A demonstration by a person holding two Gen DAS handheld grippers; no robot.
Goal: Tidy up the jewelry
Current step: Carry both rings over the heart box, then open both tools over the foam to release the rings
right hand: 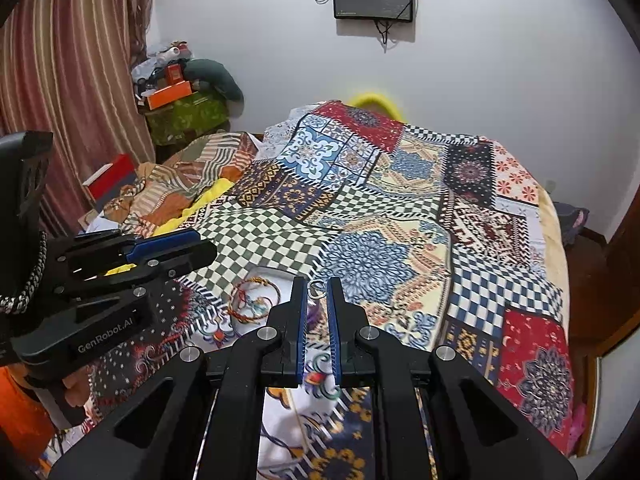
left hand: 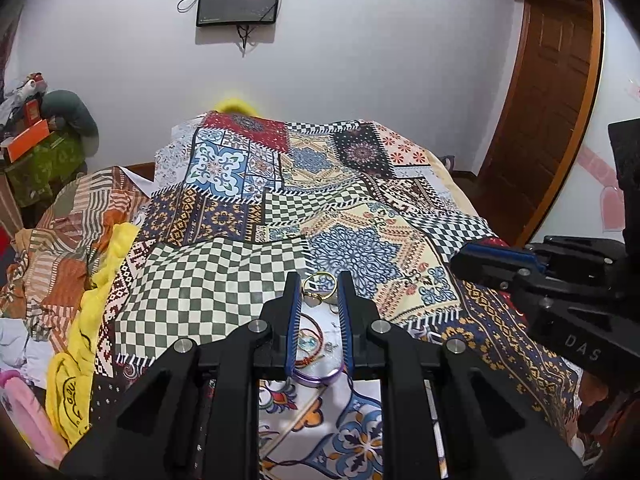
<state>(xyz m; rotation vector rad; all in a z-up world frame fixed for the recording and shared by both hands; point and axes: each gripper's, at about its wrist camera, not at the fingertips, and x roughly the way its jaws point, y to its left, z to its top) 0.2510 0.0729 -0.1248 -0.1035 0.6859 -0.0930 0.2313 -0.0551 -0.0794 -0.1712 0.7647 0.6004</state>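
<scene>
Jewelry lies on a patchwork bedspread point(left hand: 224, 264). In the left wrist view, my left gripper point(left hand: 319, 280) is open, with a gold ring point(left hand: 319, 286) lying between its fingertips. A red cord bracelet point(left hand: 310, 336) and a purple bangle point(left hand: 318, 378) lie between its fingers nearer the camera. In the right wrist view, my right gripper point(right hand: 317, 284) is narrowly open around a small silver ring point(right hand: 316, 289) at its tips; whether it grips the ring is unclear. Braided red and yellow bracelets point(right hand: 254, 298) lie to its left, beside the left gripper point(right hand: 176, 246).
A yellow cloth point(left hand: 92, 320) and striped orange fabric point(left hand: 68, 232) lie along the bed's left side. A cluttered green-covered stand point(right hand: 188, 116) is by the curtain point(right hand: 68, 80). A wooden door point(left hand: 548, 92) is at the right. A screen point(left hand: 239, 0) hangs on the wall.
</scene>
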